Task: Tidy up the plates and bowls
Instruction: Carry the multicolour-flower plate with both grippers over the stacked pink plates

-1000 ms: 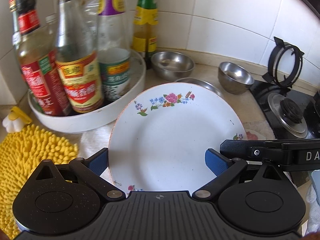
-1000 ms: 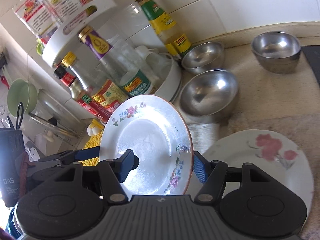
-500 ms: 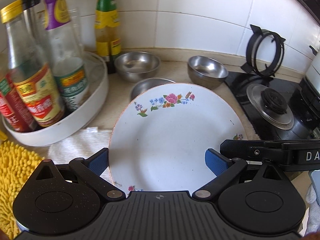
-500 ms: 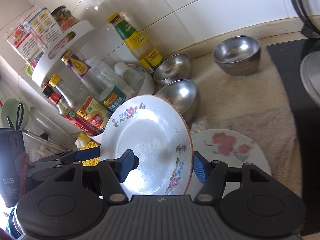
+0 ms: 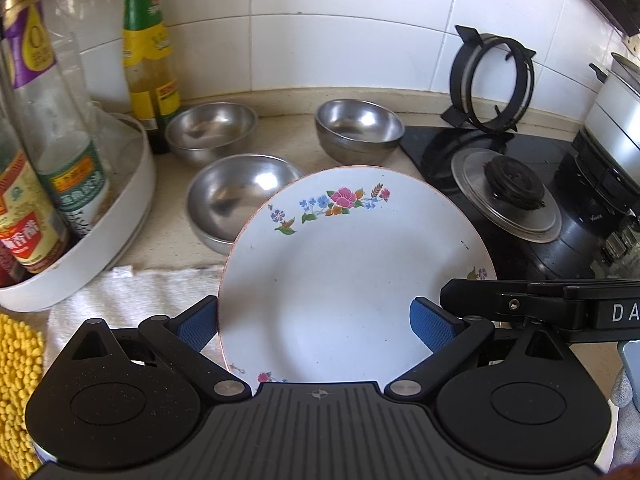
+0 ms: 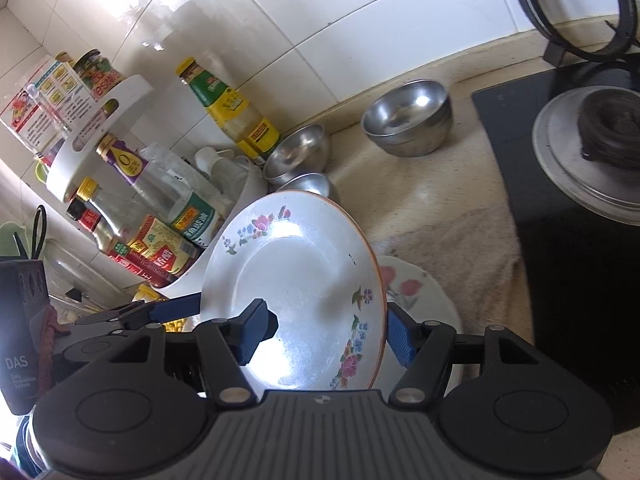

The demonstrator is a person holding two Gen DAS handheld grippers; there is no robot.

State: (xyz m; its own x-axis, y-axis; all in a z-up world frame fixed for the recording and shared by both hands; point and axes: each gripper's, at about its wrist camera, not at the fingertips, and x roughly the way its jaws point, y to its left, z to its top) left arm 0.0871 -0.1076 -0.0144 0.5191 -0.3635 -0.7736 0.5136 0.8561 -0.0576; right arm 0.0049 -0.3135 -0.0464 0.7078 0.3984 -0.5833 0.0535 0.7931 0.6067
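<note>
Left wrist view shows your left gripper (image 5: 314, 322) clamped on the near edge of the floral plate (image 5: 352, 272), one blue pad behind the rim on the left and the other against the plate's face on the right. You hold the plate lifted and tilted above the white towel (image 5: 132, 296), its pink flower spray at the far rim. Your right gripper (image 6: 324, 334) grips the same plate from the right side, with one pad on its inner face and the other behind the rim; its black body also crosses the lower right of the left wrist view.

Just beyond the plate's far-left rim sits a steel bowl (image 5: 240, 200), partly hidden by it. Two more steel bowls stand farther back near the tiled wall, one on the left (image 5: 211, 130) beside the yellow-labelled bottle (image 5: 149, 56) and one on the right (image 5: 360, 130) close to the black stove top (image 5: 500, 168).

From the right wrist view you can see a second plate (image 6: 416, 292) with pink flowers lying flat on the towel, to the right of the held plate and under it. A white turntable tray (image 5: 100, 236) of sauce bottles stands at the left, and a yellow mop-like mat (image 5: 16, 380) lies at the near left
</note>
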